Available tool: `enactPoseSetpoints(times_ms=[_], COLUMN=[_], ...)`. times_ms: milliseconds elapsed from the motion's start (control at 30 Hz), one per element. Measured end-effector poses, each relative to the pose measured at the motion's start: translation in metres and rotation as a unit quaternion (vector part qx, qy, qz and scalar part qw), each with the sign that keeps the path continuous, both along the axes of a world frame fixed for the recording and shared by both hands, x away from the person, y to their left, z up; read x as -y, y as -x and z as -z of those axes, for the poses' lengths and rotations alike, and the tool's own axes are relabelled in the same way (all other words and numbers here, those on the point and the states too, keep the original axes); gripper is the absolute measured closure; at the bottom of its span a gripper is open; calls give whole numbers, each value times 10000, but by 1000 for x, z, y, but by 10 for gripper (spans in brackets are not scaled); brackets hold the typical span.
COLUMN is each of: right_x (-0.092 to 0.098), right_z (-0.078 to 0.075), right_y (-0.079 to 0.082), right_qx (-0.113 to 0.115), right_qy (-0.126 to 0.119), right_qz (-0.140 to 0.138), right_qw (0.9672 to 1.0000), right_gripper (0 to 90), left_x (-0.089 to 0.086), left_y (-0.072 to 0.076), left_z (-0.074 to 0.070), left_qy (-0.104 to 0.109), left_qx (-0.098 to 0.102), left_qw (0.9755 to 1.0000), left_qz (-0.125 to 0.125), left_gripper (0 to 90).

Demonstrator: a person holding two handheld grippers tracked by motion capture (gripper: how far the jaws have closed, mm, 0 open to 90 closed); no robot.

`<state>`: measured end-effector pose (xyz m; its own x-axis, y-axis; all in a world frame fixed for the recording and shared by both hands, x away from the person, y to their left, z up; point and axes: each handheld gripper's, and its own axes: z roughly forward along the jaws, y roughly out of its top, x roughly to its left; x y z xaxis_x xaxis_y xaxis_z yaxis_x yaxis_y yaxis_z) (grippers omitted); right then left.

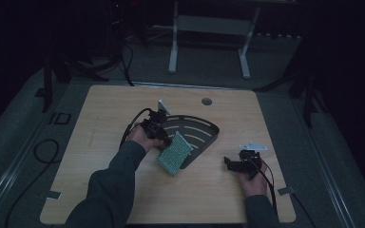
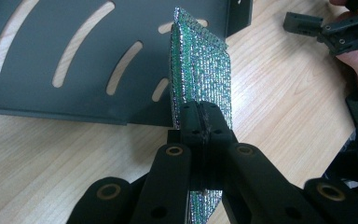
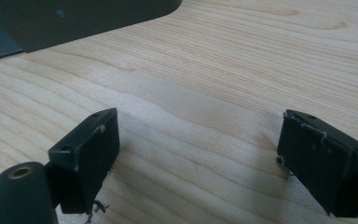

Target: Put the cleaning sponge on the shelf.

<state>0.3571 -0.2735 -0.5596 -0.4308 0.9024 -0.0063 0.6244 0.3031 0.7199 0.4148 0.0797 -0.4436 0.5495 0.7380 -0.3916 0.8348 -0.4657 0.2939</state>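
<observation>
A green glittery sponge (image 1: 174, 154) hangs tilted at the front edge of the dark slotted tray (image 1: 203, 138). My left gripper (image 1: 167, 144) is shut on the sponge's near edge. In the left gripper view the sponge (image 2: 200, 70) stands on edge between the closed jaws of the left gripper (image 2: 201, 122), over the tray (image 2: 84, 98) corner. My right gripper (image 1: 230, 164) rests low at the table's right, held by a hand. In the right gripper view the right gripper (image 3: 198, 154) has its jaws wide apart, with bare wood between them.
The wooden table (image 1: 104, 190) has a round cable hole (image 1: 206, 101) near its far edge. Cables trail from both grippers. In the left gripper view the other hand with its gripper (image 2: 335, 30) lies at the upper right. A metal frame (image 1: 209, 28) stands on the floor beyond.
</observation>
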Motion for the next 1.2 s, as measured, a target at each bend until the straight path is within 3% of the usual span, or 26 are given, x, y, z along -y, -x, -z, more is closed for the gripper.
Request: enactPoseSetpoints(times_ms=[1200], right_x=[0], right_z=[0], right_y=[0], right_qx=[-2], right_qy=[3], right_qz=[-3], right_qw=[10000], right_gripper=[123], left_x=[24], left_y=[-19], left_z=[-5], left_qy=[8], left_qx=[109], left_qw=[9999], left_qz=[41], left_gripper=[900])
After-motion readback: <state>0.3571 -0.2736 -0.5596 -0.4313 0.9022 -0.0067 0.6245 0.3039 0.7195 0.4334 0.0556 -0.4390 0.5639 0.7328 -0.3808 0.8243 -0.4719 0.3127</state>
